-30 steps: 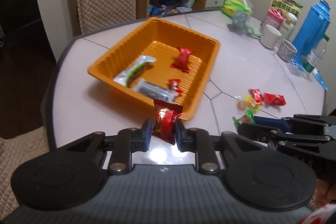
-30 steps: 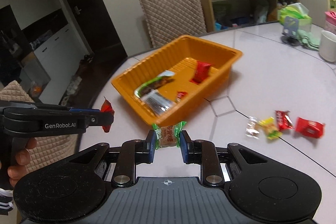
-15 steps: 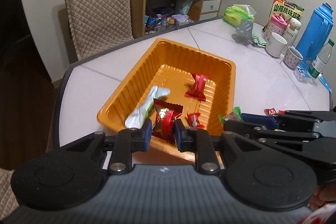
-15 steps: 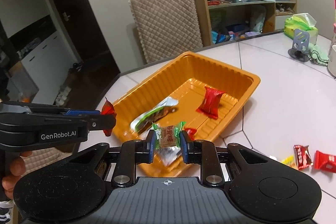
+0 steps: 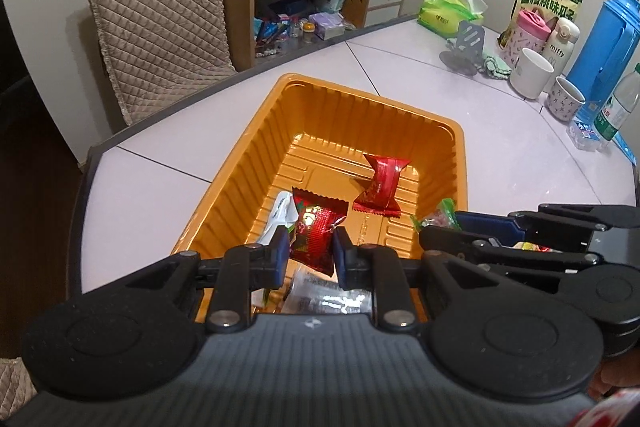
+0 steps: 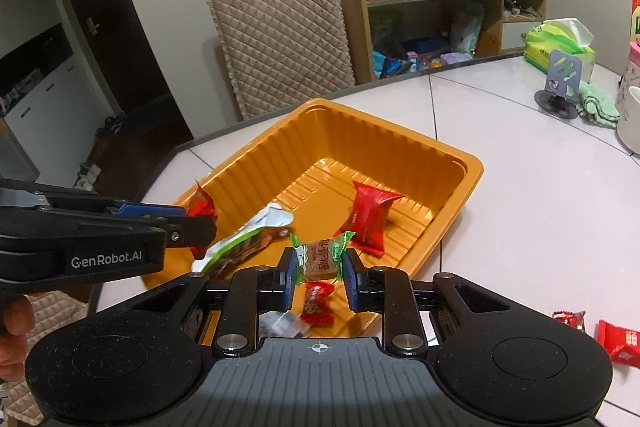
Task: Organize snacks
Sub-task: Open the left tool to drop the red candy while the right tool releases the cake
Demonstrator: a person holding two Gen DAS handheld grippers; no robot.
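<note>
Desk (image 5: pixel 400 75): pale, carries the orange tray (image 5: pixel 240 163). Both grippers hang over the tray's near end, pointing down into it.

Left gripper (image 5: pixel 311 245): jaws narrow, clamped on a red candy (image 5: pixel 314 227). Right gripper (image 6: pixel 319 261): jaws narrow, clamped on a green-ended candy (image 6: pixel 320 257). Already in the tray: a large red pack (image 6: pixel 370 215), a long green-and-silver pack (image 6: pixel 244 241), a small red sweet (image 6: pixel 318 303), a clear wrapper (image 5: pixel 320 297).

Risks, largest first:
- Grippers crowd each other; the right one's fingers lie just beside the left one in the left view. A sideways drift on release could knock them together and flick a candy out.
- Both sit near the tray's near rim. Released here, either candy may strike the rim and slide onto the desk.
- Foil wrappers are light and may cling to a pad when the jaws part, then fall late, outside the tray.
- Loose sweets (image 6: pixel 612 337) lie well apart on the desk to the right; easy to overlook.

Hidden or unclear:
- Near tray wall is behind both gripper bodies; clearance over it cannot be judged.
- Clear wrapper is half covered, contents unreadable.
- Loose sweets are cut at the frame edge; count uncertain.
- Only a thumb (image 6: pixel 12 323) of the person shows.
</note>
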